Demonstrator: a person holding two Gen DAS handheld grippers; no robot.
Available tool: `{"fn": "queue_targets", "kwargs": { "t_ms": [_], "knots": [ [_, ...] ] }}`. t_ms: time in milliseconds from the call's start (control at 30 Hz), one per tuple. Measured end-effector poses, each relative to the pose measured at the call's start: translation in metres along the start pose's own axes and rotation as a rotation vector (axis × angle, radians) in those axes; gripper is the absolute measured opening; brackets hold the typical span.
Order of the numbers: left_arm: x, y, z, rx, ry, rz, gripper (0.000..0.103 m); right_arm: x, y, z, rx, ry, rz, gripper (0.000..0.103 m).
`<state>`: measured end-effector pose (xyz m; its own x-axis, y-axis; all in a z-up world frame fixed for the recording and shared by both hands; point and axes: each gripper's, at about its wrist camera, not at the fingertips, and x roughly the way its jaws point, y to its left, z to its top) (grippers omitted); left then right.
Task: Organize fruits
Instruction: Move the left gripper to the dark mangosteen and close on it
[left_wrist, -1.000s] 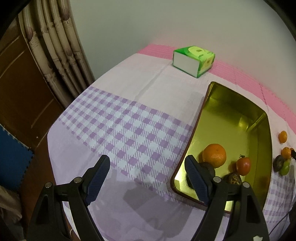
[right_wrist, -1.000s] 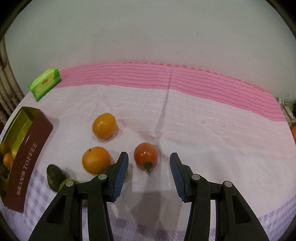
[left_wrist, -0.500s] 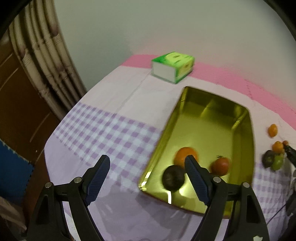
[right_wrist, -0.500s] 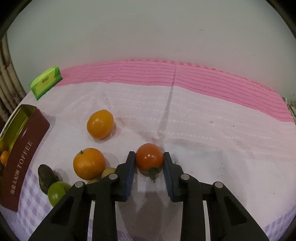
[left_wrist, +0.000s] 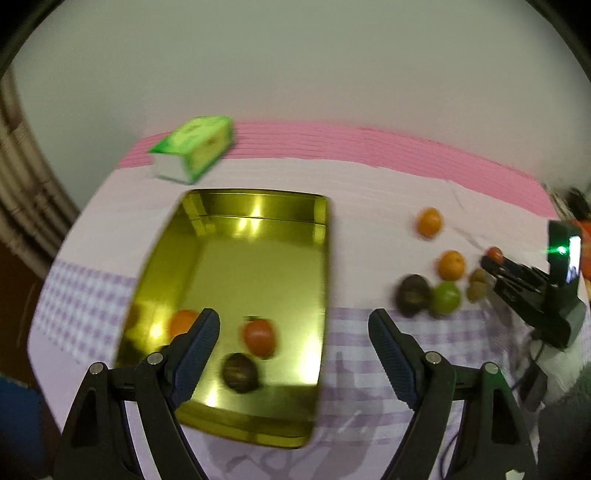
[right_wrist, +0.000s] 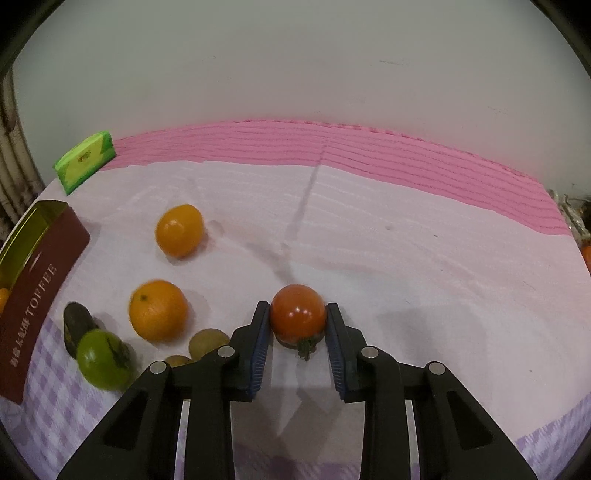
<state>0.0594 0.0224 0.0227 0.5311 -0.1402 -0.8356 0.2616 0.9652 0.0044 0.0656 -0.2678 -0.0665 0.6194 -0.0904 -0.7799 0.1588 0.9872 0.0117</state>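
My right gripper (right_wrist: 297, 325) is shut on a red tomato (right_wrist: 297, 314) that rests on the pale cloth, stem toward me. To its left lie two oranges (right_wrist: 158, 309) (right_wrist: 179, 230), a green fruit (right_wrist: 103, 360), a dark fruit (right_wrist: 75, 323) and two small brownish fruits (right_wrist: 208, 342). A gold tin (left_wrist: 236, 258) holds an orange (left_wrist: 181, 323), a red tomato (left_wrist: 259, 335) and a dark fruit (left_wrist: 239, 372). My left gripper (left_wrist: 293, 350) hangs open over the tin's near right corner, with nothing between its fingers. In the left wrist view, my right gripper (left_wrist: 493, 263) shows at far right.
A green tissue box (left_wrist: 194, 147) stands at the back left by the pink strip of the cloth (right_wrist: 369, 155). The tin's dark red side reads TOFFEE (right_wrist: 37, 295). A curtain (left_wrist: 22, 177) hangs at left. The table edge lies near my left gripper.
My right gripper closed on the red tomato. My left gripper swung right, from over the checked cloth to over the tin's near right corner, and stayed open.
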Motion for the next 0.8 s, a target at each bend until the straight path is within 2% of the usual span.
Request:
{"fn": "queue_targets", "kwargs": {
  "t_ms": [267, 467, 633, 800],
  "knots": [
    [0.022, -0.050, -0.001, 0.090, 0.050, -0.067, 0.080, -0.004, -0.021, -0.005, 0.051, -0.002, 0.005, 0.030],
    [0.041, -0.073, -0.001, 0.125, 0.084, -0.052, 0.078, -0.005, -0.020, -0.005, 0.038, -0.001, -0.008, 0.031],
    [0.057, -0.084, 0.000, 0.160, 0.103, -0.054, 0.066, -0.004, -0.017, -0.005, 0.034, 0.000, -0.011, 0.031],
    [0.073, -0.092, 0.000, 0.188, 0.118, -0.076, 0.062, -0.004, -0.018, -0.005, 0.036, 0.000, -0.010, 0.032]
  ]
}}
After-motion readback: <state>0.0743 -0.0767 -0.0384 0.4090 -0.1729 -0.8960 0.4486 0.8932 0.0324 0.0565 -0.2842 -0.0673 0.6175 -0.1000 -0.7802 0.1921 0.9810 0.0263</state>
